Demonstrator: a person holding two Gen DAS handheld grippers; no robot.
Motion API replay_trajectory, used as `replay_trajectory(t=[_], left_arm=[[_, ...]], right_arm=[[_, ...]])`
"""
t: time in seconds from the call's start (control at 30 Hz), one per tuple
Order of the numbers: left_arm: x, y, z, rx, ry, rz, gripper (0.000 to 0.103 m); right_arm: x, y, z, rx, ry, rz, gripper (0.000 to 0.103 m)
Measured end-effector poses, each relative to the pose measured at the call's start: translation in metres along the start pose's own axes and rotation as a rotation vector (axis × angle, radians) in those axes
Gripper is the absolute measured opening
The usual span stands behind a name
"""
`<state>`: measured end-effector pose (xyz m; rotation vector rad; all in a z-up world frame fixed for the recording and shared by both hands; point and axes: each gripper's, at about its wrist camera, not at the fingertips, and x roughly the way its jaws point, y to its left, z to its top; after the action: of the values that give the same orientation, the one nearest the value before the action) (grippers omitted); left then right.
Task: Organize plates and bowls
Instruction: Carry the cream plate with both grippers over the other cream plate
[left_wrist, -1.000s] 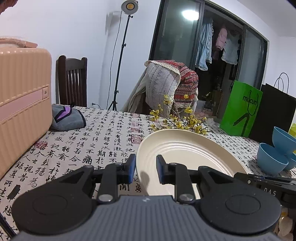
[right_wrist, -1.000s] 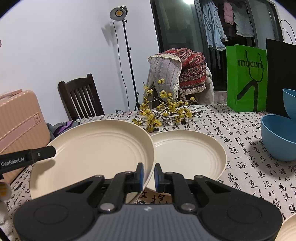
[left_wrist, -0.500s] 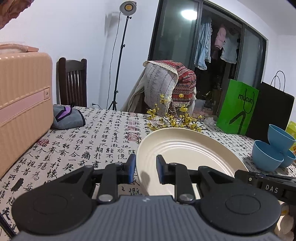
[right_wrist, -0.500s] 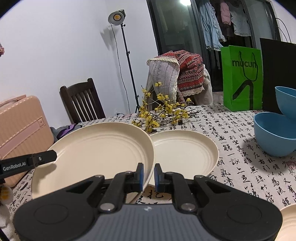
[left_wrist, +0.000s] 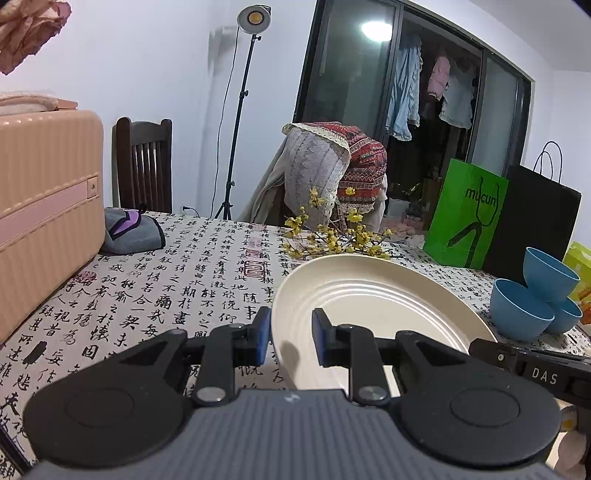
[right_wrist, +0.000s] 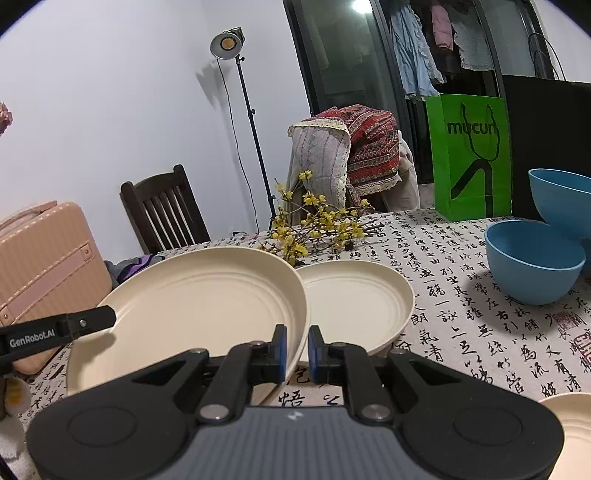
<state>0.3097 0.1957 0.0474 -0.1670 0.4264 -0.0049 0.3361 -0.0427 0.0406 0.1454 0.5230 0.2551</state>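
Calligraphy-print tablecloth (right_wrist: 461, 295) is seen underneath: large round cream plate (right_wrist: 192, 310) is clamped at 5 o'clock by right gripper (right_wrist: 294, 350), its 9 o'clock rim straddled by left gripper (left_wrist: 287, 341), contact unclear.

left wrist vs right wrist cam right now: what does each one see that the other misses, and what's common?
Only the left wrist view: the left gripper astride the near left rim of the big cream plate, plus a third blue bowl tucked behind two others.

Only the right wrist view: the right gripper shut on the plate's right rim, a second cream plate lying on the tablecloth partly under the held one, and the edge of another cream plate at bottom right.

Both: the held plate, blue bowls, yellow flower sprigs, green bag, pink suitcase.
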Motion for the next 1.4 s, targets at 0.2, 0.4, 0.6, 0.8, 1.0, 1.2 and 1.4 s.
replay_trajectory(t=[0.2, 0.4, 0.6, 0.8, 1.0, 1.2, 1.4], left_arm=[[-0.006, -0.007, -0.001, -0.001, -0.002, -0.003, 0.024], [-0.013, -0.015, -0.003, 0.004, -0.005, -0.004, 0.024], [-0.022, -0.024, -0.005, 0.009, -0.012, -0.006, 0.024], [-0.030, -0.032, -0.008, 0.011, -0.016, -0.009, 0.024], [-0.036, -0.040, -0.012, 0.013, -0.019, -0.013, 0.024], [-0.043, -0.052, -0.018, 0.013, -0.017, -0.022, 0.024], [-0.051, -0.062, -0.022, 0.014, -0.023, -0.030, 0.024]], right_arm=[[-0.007, -0.007, -0.002, 0.013, -0.003, 0.005, 0.012], [-0.014, -0.013, -0.004, 0.020, -0.004, 0.007, 0.012], [-0.024, -0.020, -0.007, 0.027, -0.009, 0.010, 0.012], [-0.035, -0.028, -0.011, 0.035, -0.014, 0.012, 0.012], [-0.045, -0.032, -0.014, 0.035, -0.013, 0.007, 0.012], [-0.059, -0.043, -0.016, 0.045, -0.022, 0.003, 0.012], [-0.071, -0.052, -0.019, 0.050, -0.034, 0.002, 0.012]])
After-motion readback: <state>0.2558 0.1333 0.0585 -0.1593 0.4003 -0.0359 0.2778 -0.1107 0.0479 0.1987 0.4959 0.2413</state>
